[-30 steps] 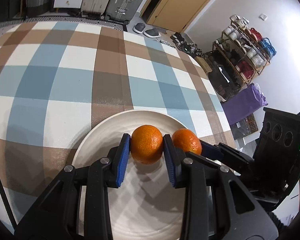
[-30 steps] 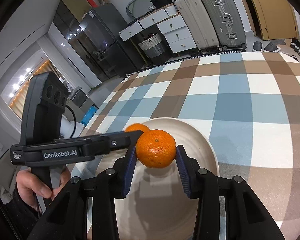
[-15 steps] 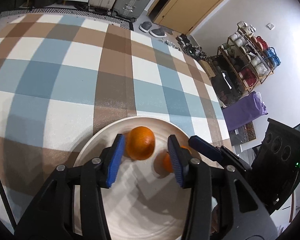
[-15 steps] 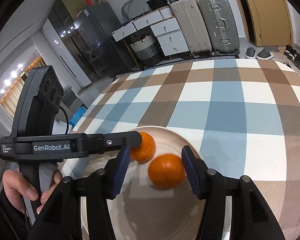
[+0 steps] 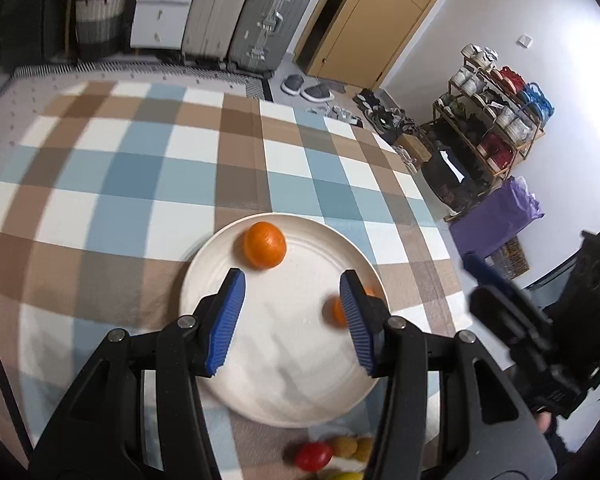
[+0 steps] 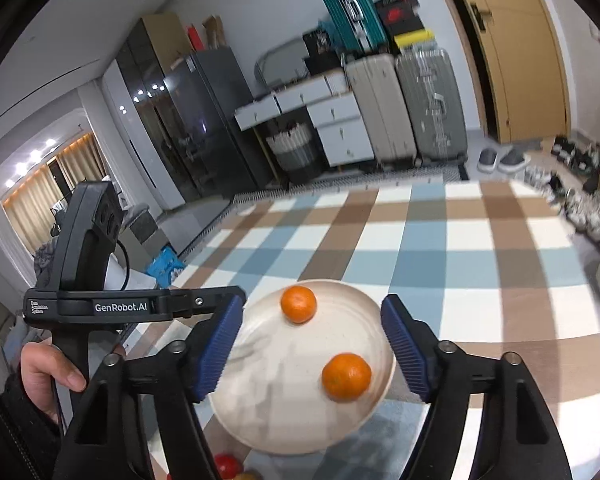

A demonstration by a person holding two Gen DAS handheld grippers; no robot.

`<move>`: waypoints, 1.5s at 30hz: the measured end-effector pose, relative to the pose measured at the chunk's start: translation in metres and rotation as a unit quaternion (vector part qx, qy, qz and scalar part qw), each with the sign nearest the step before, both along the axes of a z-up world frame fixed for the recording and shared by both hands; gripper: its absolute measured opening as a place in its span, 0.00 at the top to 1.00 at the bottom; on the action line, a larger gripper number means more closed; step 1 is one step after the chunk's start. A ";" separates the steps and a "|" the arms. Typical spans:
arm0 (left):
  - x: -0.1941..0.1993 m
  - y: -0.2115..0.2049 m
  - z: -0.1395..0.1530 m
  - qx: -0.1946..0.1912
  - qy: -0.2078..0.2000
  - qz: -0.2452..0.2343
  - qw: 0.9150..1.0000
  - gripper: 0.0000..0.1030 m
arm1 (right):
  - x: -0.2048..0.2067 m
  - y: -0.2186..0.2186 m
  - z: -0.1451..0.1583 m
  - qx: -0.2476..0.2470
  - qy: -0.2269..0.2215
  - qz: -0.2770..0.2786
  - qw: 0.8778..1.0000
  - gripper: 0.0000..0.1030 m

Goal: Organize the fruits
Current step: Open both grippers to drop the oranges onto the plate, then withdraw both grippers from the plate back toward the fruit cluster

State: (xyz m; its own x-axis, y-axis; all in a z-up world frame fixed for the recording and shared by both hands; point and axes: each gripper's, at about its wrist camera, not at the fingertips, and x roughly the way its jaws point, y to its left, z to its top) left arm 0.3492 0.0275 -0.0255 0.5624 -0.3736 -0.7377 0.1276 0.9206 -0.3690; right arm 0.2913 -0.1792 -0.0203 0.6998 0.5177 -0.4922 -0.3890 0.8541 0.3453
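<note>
Plate: a round cream-white ceramic plate (image 5: 204, 288) sits on the bench, which is covered with a blue, brown and white checked cloth (image 5: 148, 168).
Fruit on plate: two small round orange mandarins lie apart on it. The far mandarin (image 5: 265, 250) rests near the far rim; the near mandarin (image 6: 346, 377) rests near the right-hand rim, half hidden behind a blue pad in the left wrist view.
Fruit off plate: a red round fruit (image 5: 313, 456) and some yellowish ones (image 5: 350, 446) lie on the cloth just beside the plate's near edge, below both grippers. What kinds they are cannot be told.
Key relation: the unsorted fruit lies nearer the person than the plate, under and behind the jaws rather than ahead of them, so I judge the next reach must turn back and down. Neither hand looks clearly nearer.
Left gripper (image 5: 292, 316): jaws opening, moderately apart, nothing between the pads; both mandarins lie free on the plate.
Right gripper (image 6: 312, 348): jaws opening, spread wide, empty; the near mandarin sits below the gap, untouched.
Progress: I judge two fruits placed, several left.
</note>
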 end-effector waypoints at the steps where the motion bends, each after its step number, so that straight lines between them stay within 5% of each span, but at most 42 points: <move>1: -0.008 0.000 0.004 0.008 -0.008 0.001 1.000 0.56 | -0.008 -0.002 0.004 0.000 -0.011 -0.003 1.000 0.17; 6: -0.057 -0.004 0.028 0.041 -0.050 0.007 0.998 0.46 | -0.050 -0.010 0.021 0.002 -0.059 -0.017 0.998 0.03; 11: -0.102 -0.012 0.050 0.069 -0.094 0.016 0.993 0.38 | -0.082 -0.011 0.030 0.001 -0.075 -0.026 0.997 0.01; 14: -0.132 -0.014 0.060 0.086 -0.123 0.031 0.988 0.22 | -0.100 -0.010 0.033 -0.006 -0.086 -0.028 0.996 0.00; 19: -0.170 -0.011 0.067 0.077 -0.139 0.048 0.986 0.19 | -0.127 -0.008 0.035 -0.015 -0.095 -0.037 0.995 0.00; 23: -0.197 -0.006 0.065 0.082 -0.145 0.067 0.984 0.01 | -0.146 -0.010 0.033 -0.022 -0.102 -0.043 0.994 0.00; 45: -0.278 0.014 0.008 0.072 -0.132 0.091 0.984 0.01 | -0.220 -0.012 -0.006 -0.042 -0.083 -0.061 0.994 0.00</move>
State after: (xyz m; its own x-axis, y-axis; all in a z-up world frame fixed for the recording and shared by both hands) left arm 0.0710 0.0415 -0.0173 0.7892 -0.1515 -0.5951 0.0295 0.9773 -0.2097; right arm 0.0709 -0.1909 -0.0259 0.8300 0.3864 -0.4023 -0.3268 0.9213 0.2107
